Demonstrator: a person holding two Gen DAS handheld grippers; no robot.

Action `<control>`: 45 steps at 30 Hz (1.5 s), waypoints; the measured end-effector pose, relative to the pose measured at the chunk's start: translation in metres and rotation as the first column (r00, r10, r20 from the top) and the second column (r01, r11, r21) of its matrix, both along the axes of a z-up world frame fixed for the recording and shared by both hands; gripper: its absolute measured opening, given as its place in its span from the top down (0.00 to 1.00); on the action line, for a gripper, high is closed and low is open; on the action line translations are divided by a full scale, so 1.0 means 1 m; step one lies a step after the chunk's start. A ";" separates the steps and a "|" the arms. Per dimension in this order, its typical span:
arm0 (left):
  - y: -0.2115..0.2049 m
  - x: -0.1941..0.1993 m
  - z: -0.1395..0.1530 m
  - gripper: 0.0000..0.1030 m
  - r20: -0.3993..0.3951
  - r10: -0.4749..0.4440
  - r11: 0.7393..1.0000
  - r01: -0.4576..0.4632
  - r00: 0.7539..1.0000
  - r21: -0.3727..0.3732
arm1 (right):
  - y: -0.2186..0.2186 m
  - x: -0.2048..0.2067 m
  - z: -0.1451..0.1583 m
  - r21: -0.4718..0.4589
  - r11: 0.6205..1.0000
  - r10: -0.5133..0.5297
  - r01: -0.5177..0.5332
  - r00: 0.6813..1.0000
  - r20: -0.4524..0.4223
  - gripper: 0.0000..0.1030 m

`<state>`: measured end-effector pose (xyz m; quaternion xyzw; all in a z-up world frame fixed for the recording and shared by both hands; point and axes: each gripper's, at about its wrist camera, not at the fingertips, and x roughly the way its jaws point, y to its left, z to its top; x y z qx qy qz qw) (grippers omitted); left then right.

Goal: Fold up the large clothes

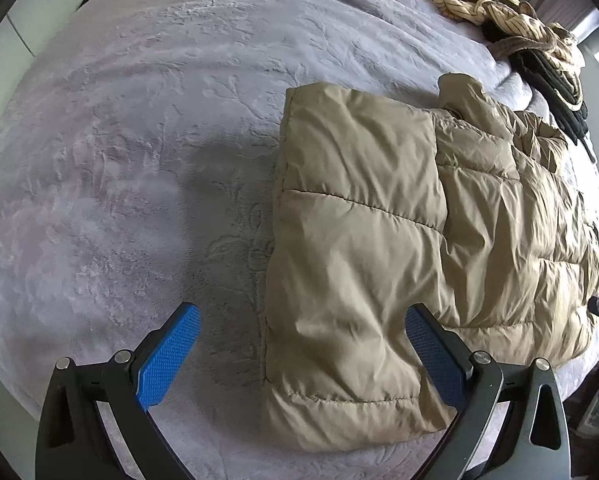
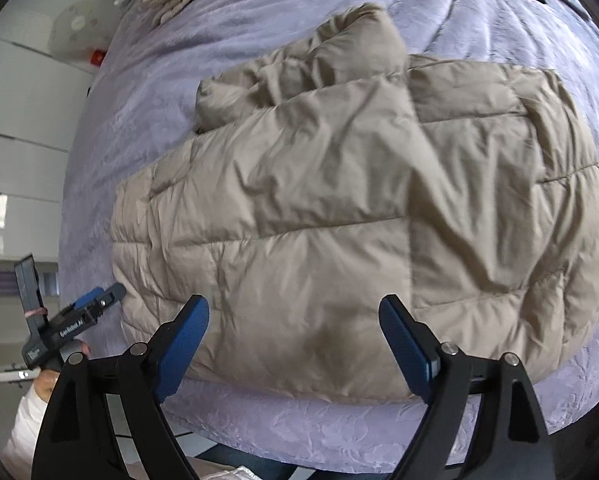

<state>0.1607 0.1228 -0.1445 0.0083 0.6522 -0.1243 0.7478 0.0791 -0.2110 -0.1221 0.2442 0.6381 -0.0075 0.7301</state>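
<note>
Tongs (image 1: 303, 322) spread — puffer jacket (image 1: 399, 220) on lavender embossed bedspread (image 1: 139, 140).

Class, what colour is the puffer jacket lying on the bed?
Beige-tan, a plain quilted puffer jacket; the right wrist view shows it best.

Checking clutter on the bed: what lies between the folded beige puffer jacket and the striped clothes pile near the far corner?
Only bare lilac bedspread. The left wrist view shows the puffer jacket and the striped clothes pile apart, with nothing resting on the strip between them.
</note>
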 end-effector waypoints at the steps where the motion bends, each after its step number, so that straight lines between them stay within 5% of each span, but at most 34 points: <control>1: 0.000 0.000 -0.001 0.00 -0.002 -0.004 1.000 0.004 1.000 -0.004 | 0.003 0.001 -0.001 -0.003 1.000 0.014 -0.014 1.000 -0.012 0.14; 12: 0.007 0.009 -0.011 0.00 -0.017 -0.048 0.998 0.047 0.999 -0.040 | 0.026 0.003 -0.012 -0.017 0.999 0.044 -0.045 0.996 -0.075 0.14; 17: 0.018 0.020 -0.017 0.00 -0.026 -0.085 0.987 0.081 0.996 -0.141 | 0.034 0.001 -0.015 -0.022 0.999 0.038 -0.041 0.996 -0.086 0.14; 23: 0.042 0.041 -0.042 0.00 -0.135 -0.096 0.952 0.051 0.986 -0.303 | 0.038 -0.001 -0.023 -0.025 0.999 0.028 -0.031 0.994 -0.107 0.14; 29: 0.033 0.051 -0.071 0.00 -0.243 -0.204 0.877 0.067 0.948 -0.476 | 0.043 0.000 -0.032 -0.029 0.999 0.036 -0.039 0.992 -0.120 0.14; 35: -0.010 0.056 -0.085 0.00 -0.243 -0.301 0.827 0.126 0.922 -0.547 | 0.043 0.002 -0.040 -0.033 0.999 0.024 -0.029 0.991 -0.129 0.13; 38: -0.033 0.054 -0.093 0.01 -0.250 -0.357 0.830 0.183 0.900 -0.526 | 0.043 0.004 -0.039 -0.033 0.999 0.025 -0.030 0.992 -0.125 0.13; 40: -0.045 0.051 -0.094 0.26 -0.236 -0.395 0.822 0.226 0.888 -0.523 | 0.043 0.006 -0.030 -0.040 0.999 0.019 -0.023 0.996 -0.092 0.13; 42: -0.047 0.051 -0.092 0.62 -0.254 -0.407 0.787 0.196 0.877 -0.585 | 0.040 0.008 -0.018 -0.069 0.998 -0.005 0.002 0.999 -0.043 0.13; 45: -0.046 0.047 -0.077 0.71 -0.221 -0.414 0.779 0.217 0.883 -0.589 | 0.028 0.014 -0.004 -0.100 0.993 -0.057 0.061 0.997 0.042 0.21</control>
